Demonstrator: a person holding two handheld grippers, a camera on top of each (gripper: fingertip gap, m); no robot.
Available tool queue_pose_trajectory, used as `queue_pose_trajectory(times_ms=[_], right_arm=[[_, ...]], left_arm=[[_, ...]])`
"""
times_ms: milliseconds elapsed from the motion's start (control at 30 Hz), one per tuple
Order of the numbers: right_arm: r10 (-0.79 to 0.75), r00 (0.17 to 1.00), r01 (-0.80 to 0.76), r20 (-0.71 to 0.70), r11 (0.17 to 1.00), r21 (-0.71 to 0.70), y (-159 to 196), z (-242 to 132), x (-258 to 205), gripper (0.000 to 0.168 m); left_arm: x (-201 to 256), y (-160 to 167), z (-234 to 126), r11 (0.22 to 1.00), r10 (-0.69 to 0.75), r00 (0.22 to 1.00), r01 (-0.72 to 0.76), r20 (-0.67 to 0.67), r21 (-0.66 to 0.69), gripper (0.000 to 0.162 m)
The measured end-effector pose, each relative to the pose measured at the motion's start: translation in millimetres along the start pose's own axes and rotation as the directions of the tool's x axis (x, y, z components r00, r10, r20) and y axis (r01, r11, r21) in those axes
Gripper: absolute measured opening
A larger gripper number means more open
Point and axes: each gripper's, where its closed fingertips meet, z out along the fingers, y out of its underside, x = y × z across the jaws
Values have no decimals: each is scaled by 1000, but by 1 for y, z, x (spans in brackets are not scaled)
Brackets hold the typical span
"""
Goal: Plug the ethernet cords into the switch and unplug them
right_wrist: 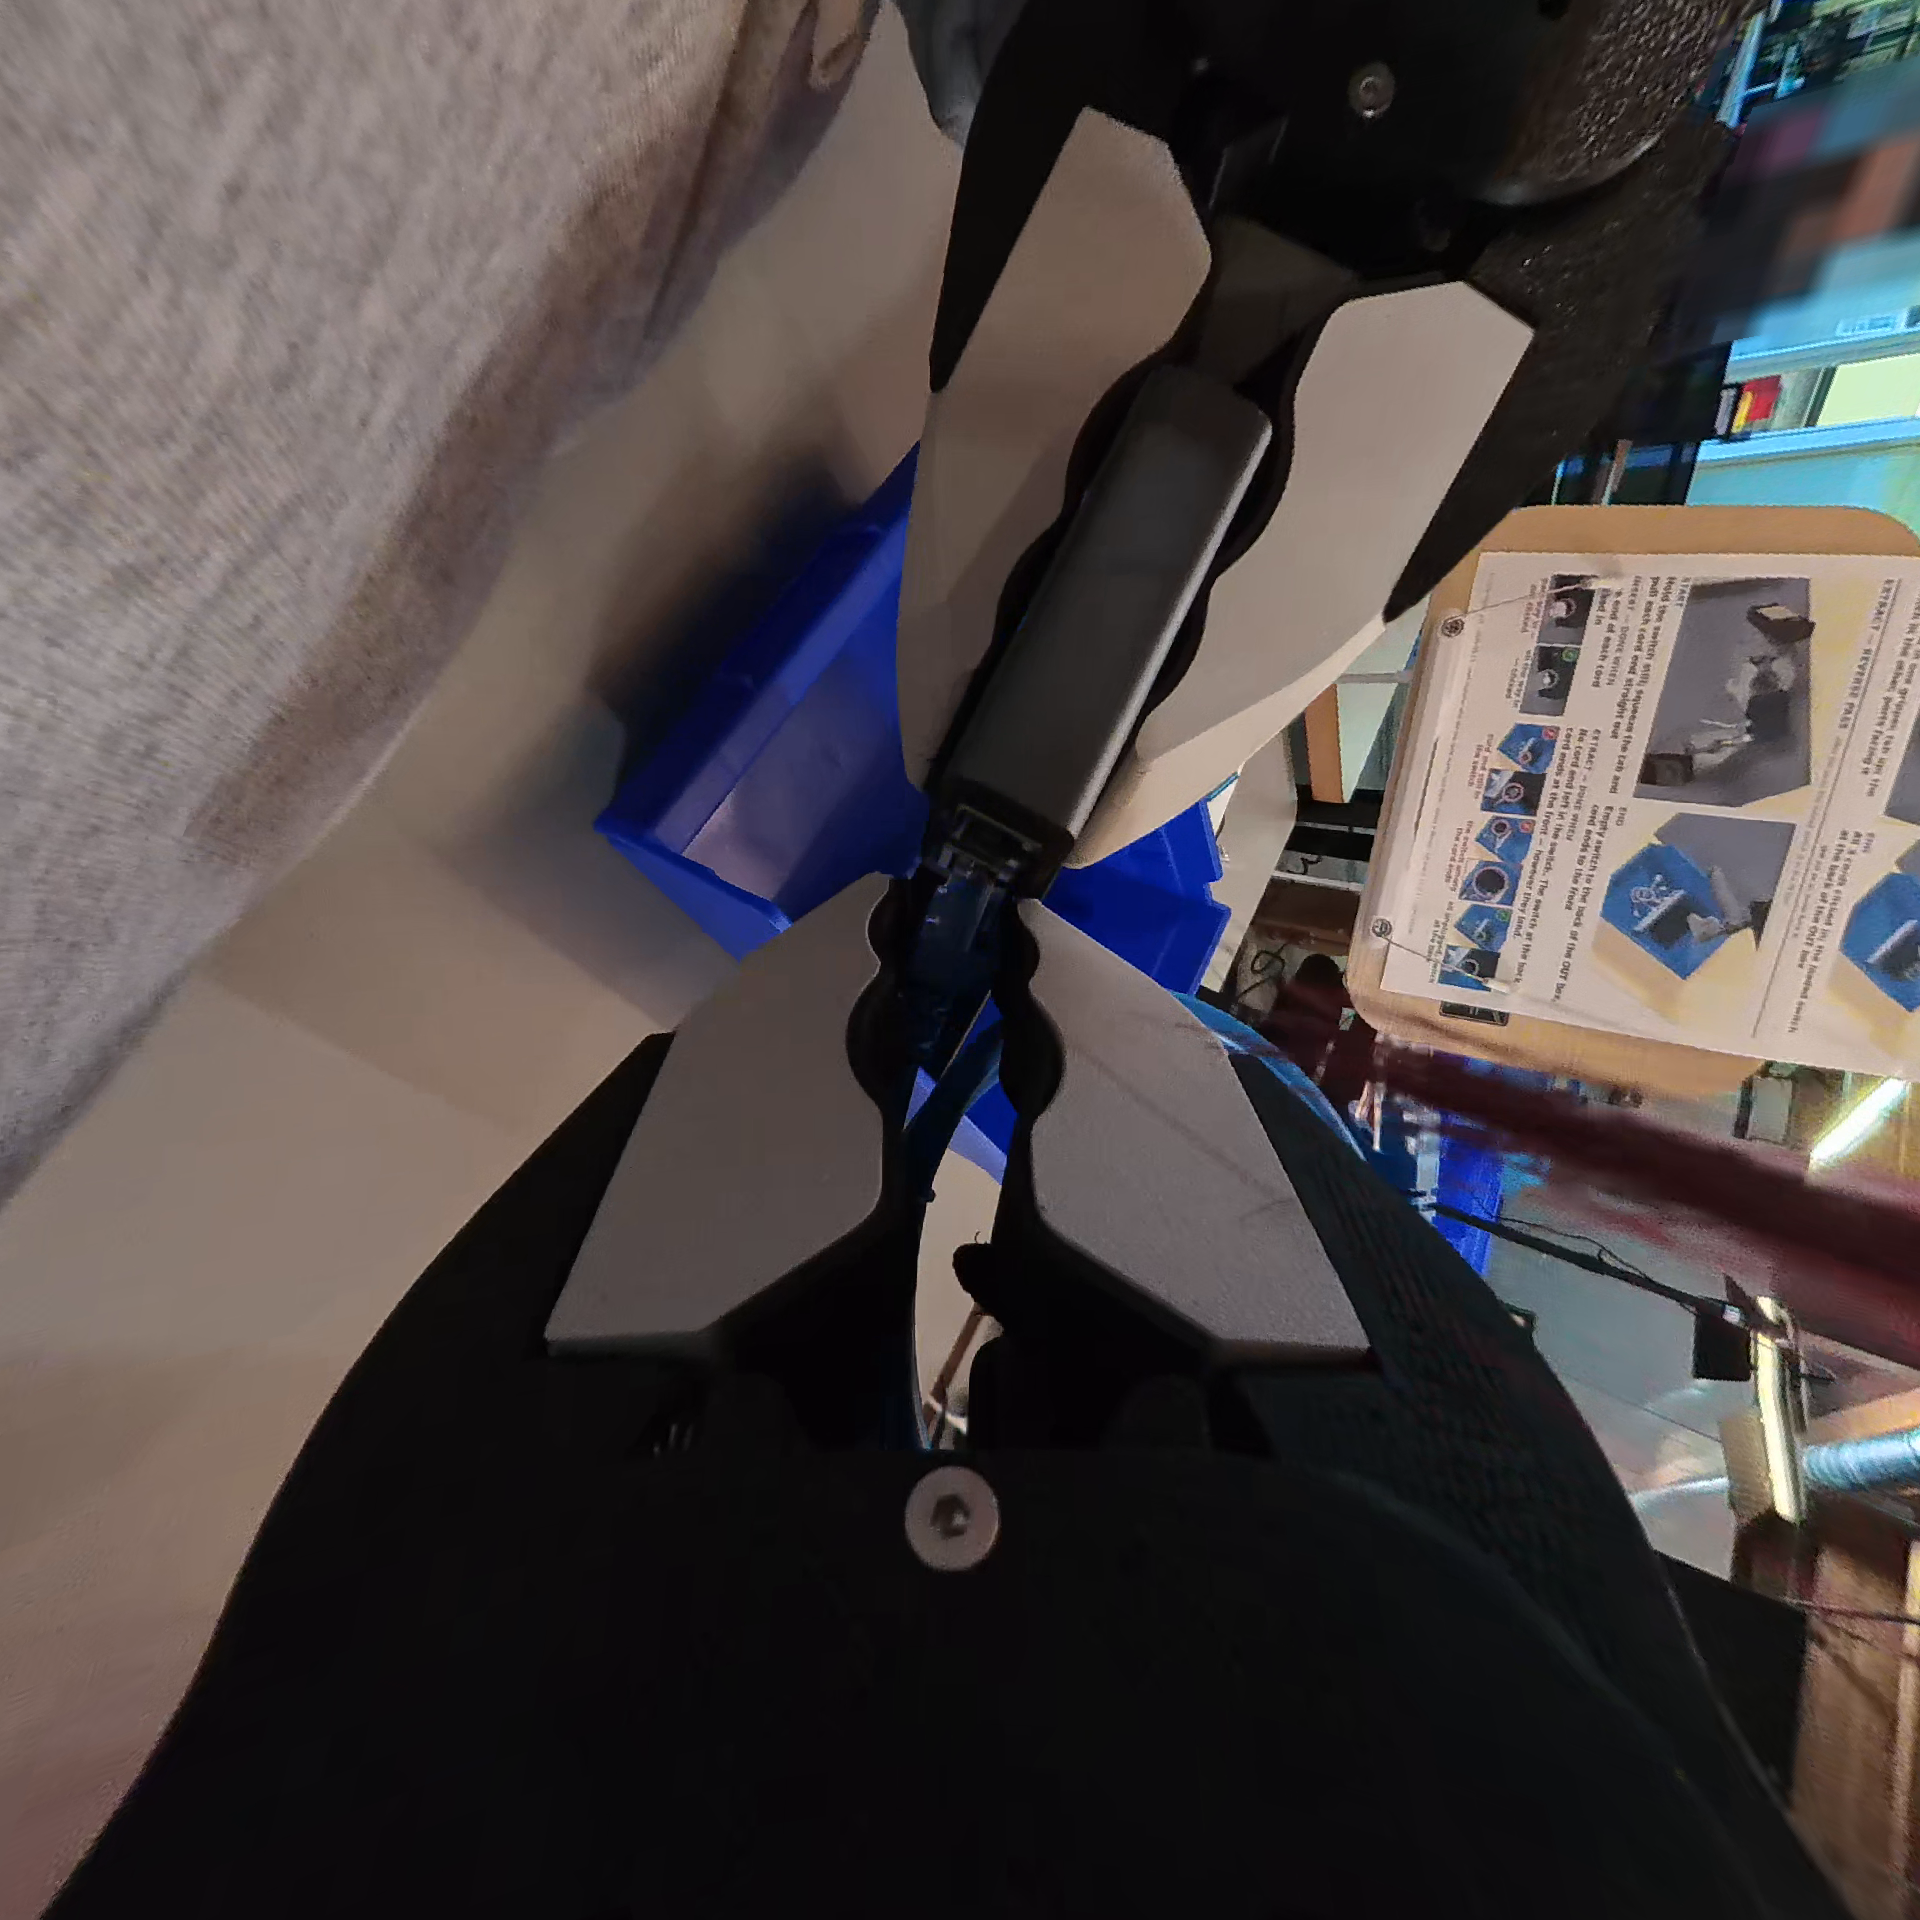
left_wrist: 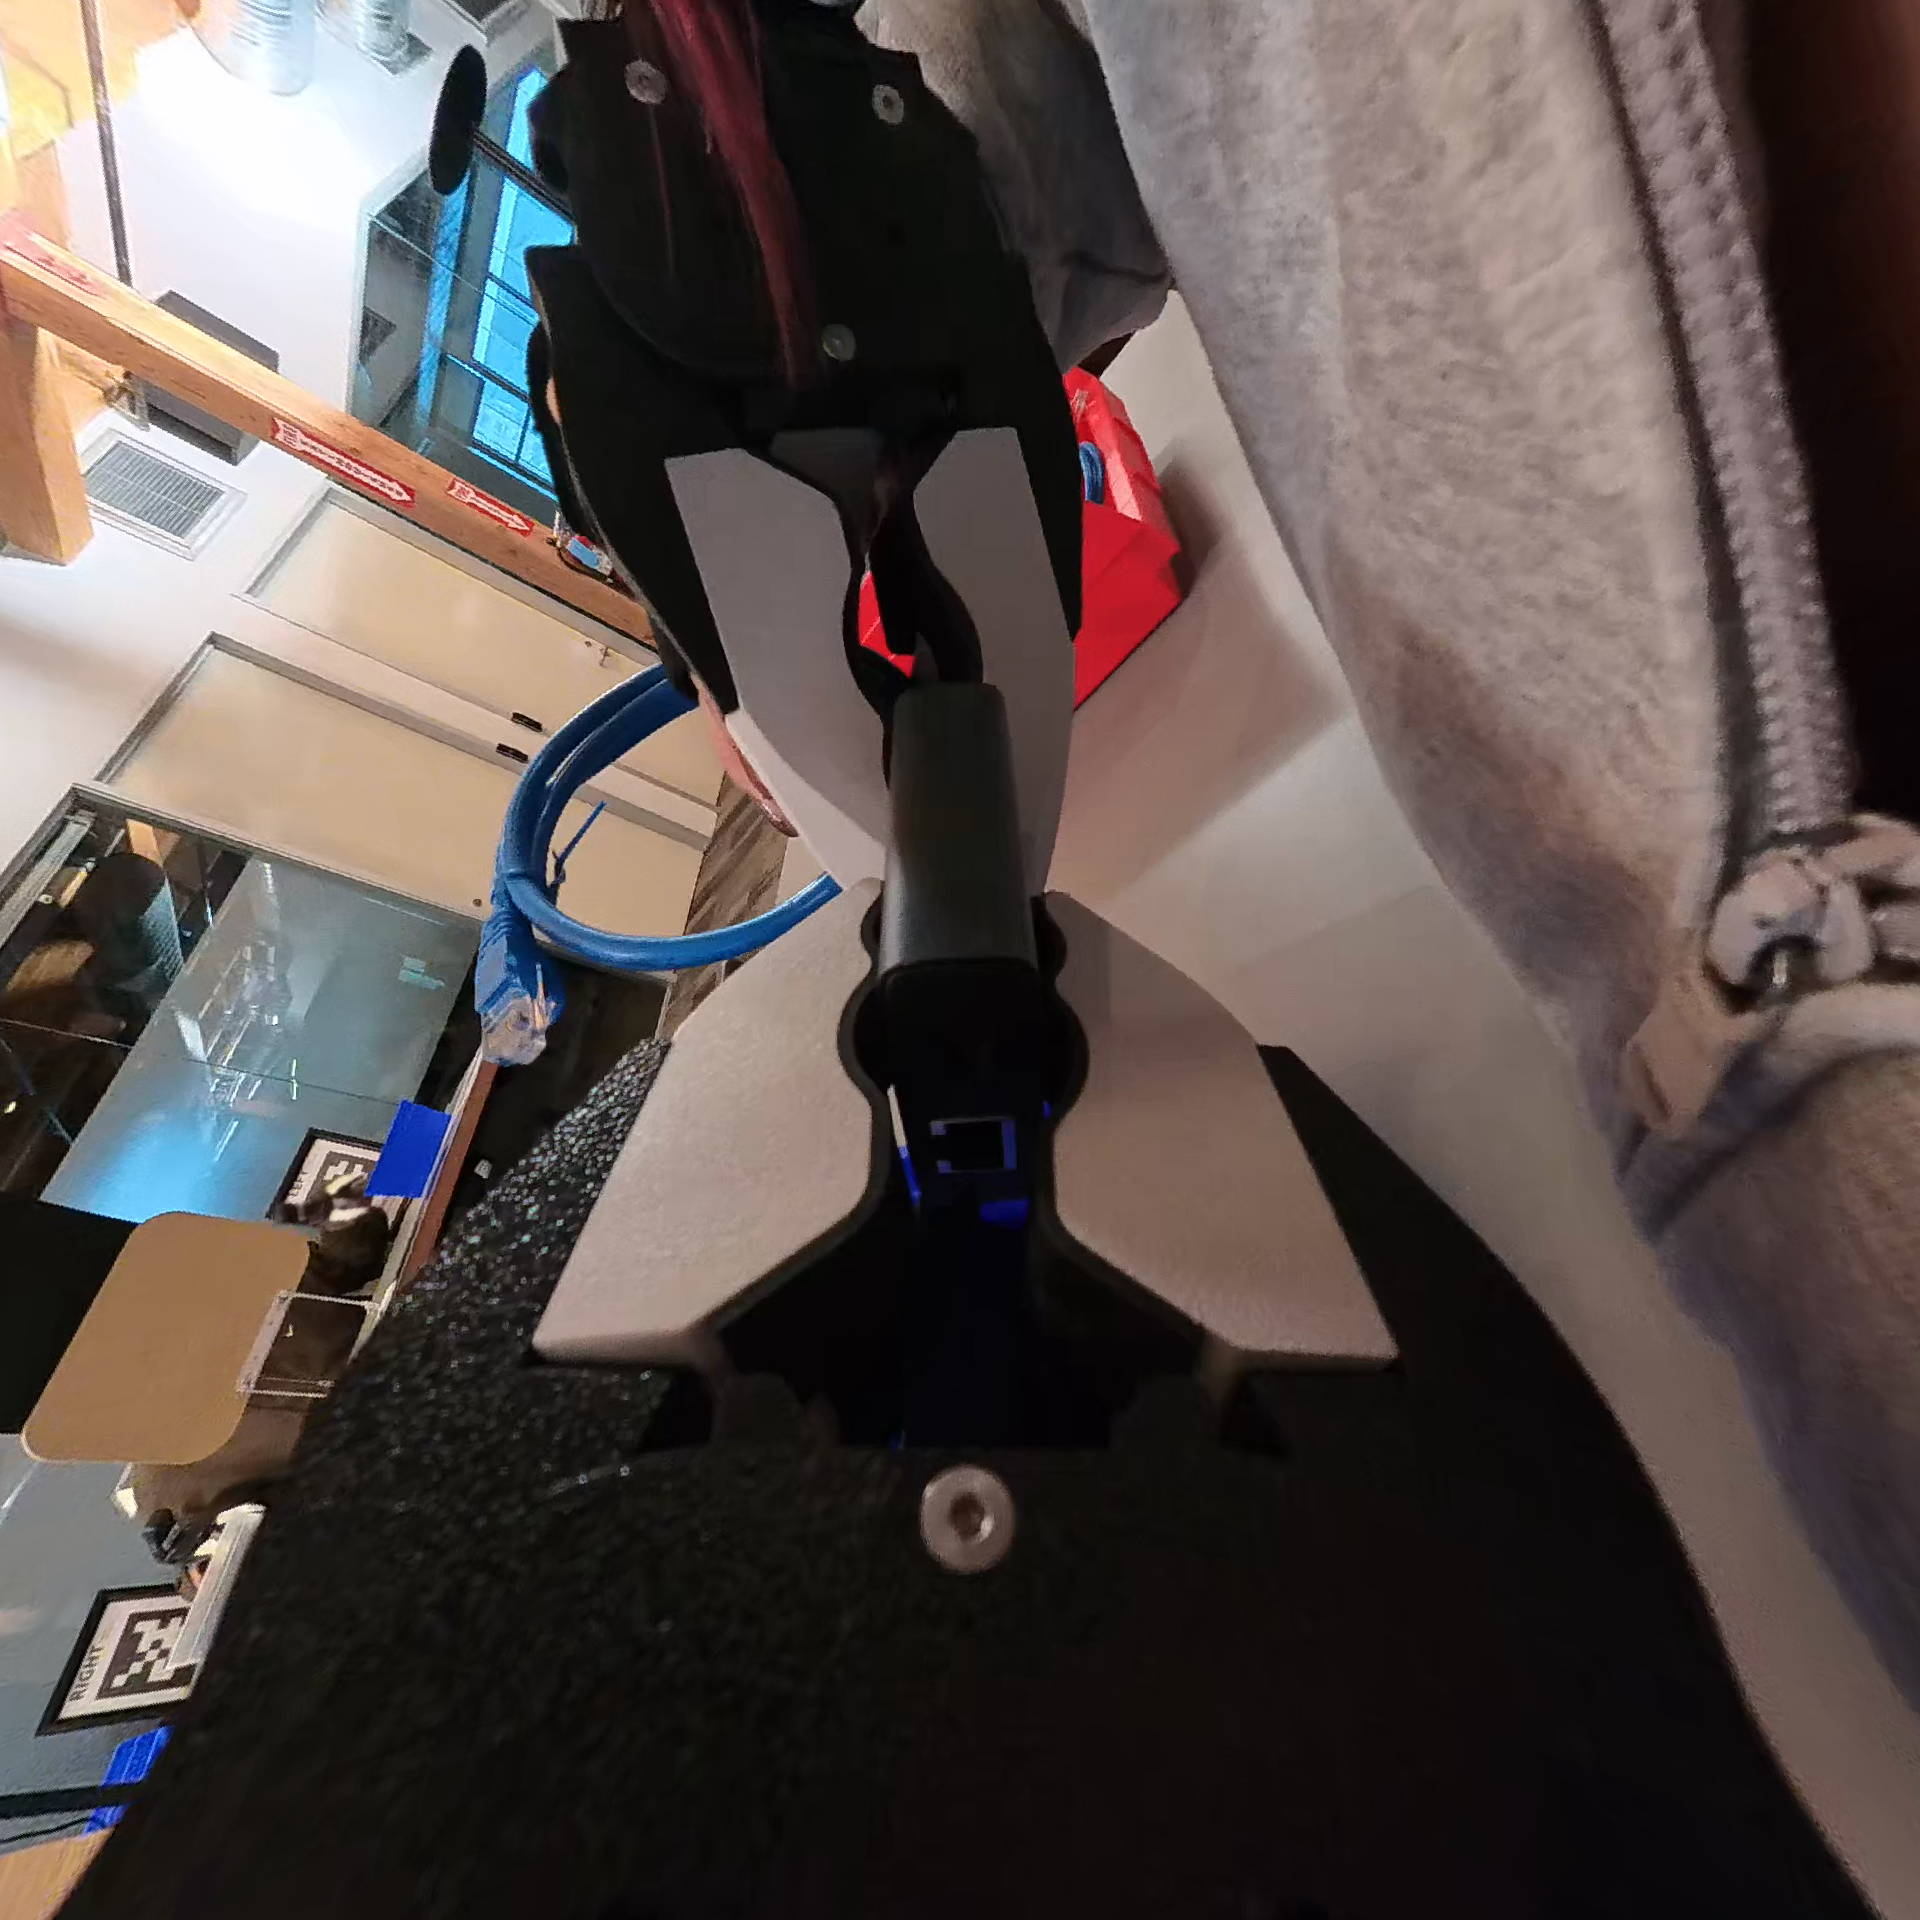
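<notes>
Between facing grippers, left gripper (left_wrist: 961, 1049) clamping black box (left_wrist: 951, 842), right gripper (right_wrist: 951, 966) apparently pinching blue cable (right_wrist: 940, 997), bins crowding behind.

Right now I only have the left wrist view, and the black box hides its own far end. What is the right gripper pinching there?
Observer: The right gripper is shut on a blue plug, whose tip meets the end port of the black box.
Operator: Is it fully seated?
Observer: I cannot tell. Most of the plug body shows outside the port.
Operator: Anything behind them?
Observer: A blue bin sits behind the fingers, on the pale surface.
</notes>
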Motion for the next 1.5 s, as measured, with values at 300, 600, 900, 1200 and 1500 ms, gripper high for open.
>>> queue_pose_trajectory(times_ms=[300,600,900,1200,1500], right_arm=[[14,1000,-14,2,1000,13,-3,-2,0,16],[37,998,-38,-58,999,-25,6,3,9,15],[145,980,-174,-135,956,-234,40,26,10,50],[142,961,-213,-237,928,-305,49,28,23,32],[27,964,-127,-266,921,-368,52,25,31,8]], left_arm=[[1,-1,-2,1000,3,1000,-3,19,-5,23],[-9,6,0,999,-13,999,16,53,-52,22],[-25,22,6,981,-85,987,107,137,-161,22],[-30,14,12,981,-106,977,133,186,-138,22],[-26,12,14,979,-126,981,147,151,-141,22]])
